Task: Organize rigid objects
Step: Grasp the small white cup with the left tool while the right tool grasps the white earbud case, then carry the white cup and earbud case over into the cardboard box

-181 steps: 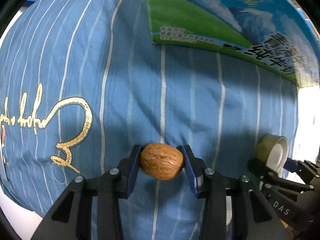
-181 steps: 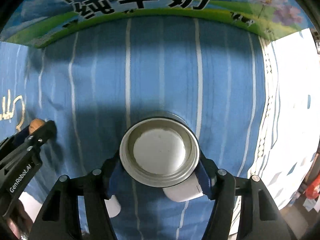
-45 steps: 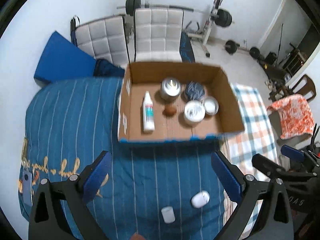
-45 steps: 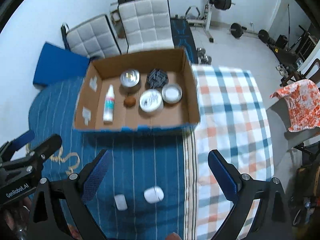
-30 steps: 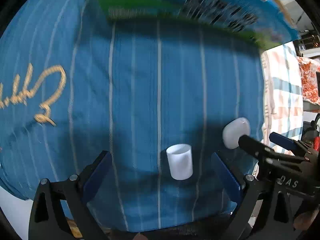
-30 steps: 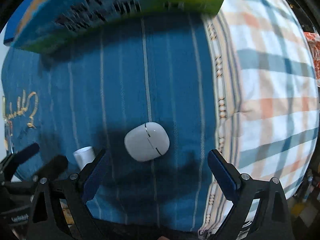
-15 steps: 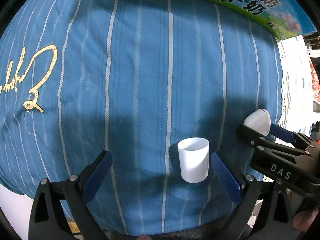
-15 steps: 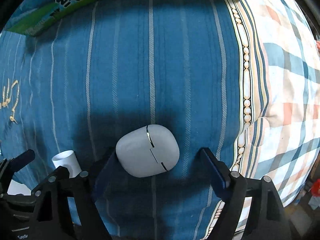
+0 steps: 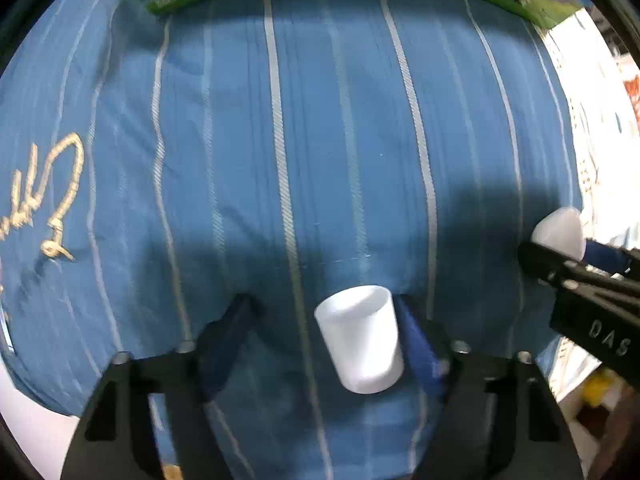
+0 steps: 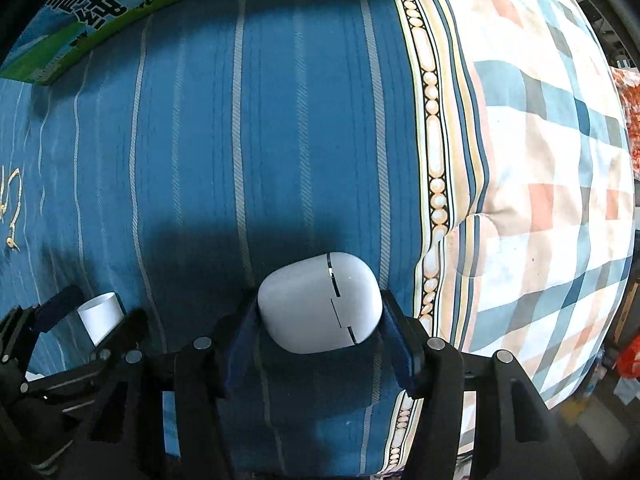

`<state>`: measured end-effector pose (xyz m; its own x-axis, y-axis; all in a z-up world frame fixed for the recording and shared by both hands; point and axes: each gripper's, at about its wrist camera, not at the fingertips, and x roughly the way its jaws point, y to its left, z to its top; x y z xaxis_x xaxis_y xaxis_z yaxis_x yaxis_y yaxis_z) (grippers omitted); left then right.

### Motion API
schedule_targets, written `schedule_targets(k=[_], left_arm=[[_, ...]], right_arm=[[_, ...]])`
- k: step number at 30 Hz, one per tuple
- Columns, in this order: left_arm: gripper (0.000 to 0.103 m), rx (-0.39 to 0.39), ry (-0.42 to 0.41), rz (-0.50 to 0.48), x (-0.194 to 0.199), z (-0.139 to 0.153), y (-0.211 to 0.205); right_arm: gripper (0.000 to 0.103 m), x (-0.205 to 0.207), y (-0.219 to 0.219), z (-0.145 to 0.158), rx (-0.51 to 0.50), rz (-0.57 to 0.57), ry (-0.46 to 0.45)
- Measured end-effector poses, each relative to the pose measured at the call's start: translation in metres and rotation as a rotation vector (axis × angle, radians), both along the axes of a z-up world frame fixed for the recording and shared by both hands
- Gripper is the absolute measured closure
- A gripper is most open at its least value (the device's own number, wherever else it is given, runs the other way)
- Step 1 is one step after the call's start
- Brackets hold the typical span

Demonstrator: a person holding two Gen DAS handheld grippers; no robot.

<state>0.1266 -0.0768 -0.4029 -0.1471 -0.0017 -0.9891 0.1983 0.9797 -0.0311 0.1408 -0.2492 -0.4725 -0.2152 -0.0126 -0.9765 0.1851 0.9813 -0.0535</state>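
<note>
left wrist view: low over the striped blue bedspread [image 9: 320, 140], looks forward and down along left claw [image 9: 326, 332], close
right wrist view: same, along right claw [image 10: 320, 320], close
facing: both toward printed carton edge [image 10: 120, 4] at top
shared: bedspread, white cup [image 9: 360, 338], white case [image 10: 320, 302], each other's claw

I count one small white cup [image 9: 359, 338] and one white rounded case [image 10: 319, 303] on the bed. There is one blue striped bedspread [image 9: 320, 152], one checked quilt [image 10: 540, 160] beside it, and one printed carton [image 10: 100, 4] at the far edge. I have two grippers: my left gripper [image 9: 326, 338] and my right gripper [image 10: 318, 332].
</note>
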Motion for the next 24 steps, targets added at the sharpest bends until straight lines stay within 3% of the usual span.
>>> schedule_targets(k=[4,6,16,24], left_arm=[[0.065,0.027,-0.034,-0.029,-0.006,0.003,-0.007],[0.069,0.026,-0.038,-0.027,-0.007,0.004,-0.009],[0.072,0.014,-0.053,-0.012,-0.007,0.013,-0.005],[0.072,-0.041,-0.143,0.002,0.017,0.075,-0.007]], right_arm=[[0.042,0.001,0.009,-0.002,-0.009,0.001,0.002],[0.042,0.012,0.021,-0.006,-0.011,0.004,0.004],[0.043,0.007,0.021,-0.005,-0.002,0.014,0.008],[0.043,0.011,0.021,0.039,0.049,0.017,-0.073]])
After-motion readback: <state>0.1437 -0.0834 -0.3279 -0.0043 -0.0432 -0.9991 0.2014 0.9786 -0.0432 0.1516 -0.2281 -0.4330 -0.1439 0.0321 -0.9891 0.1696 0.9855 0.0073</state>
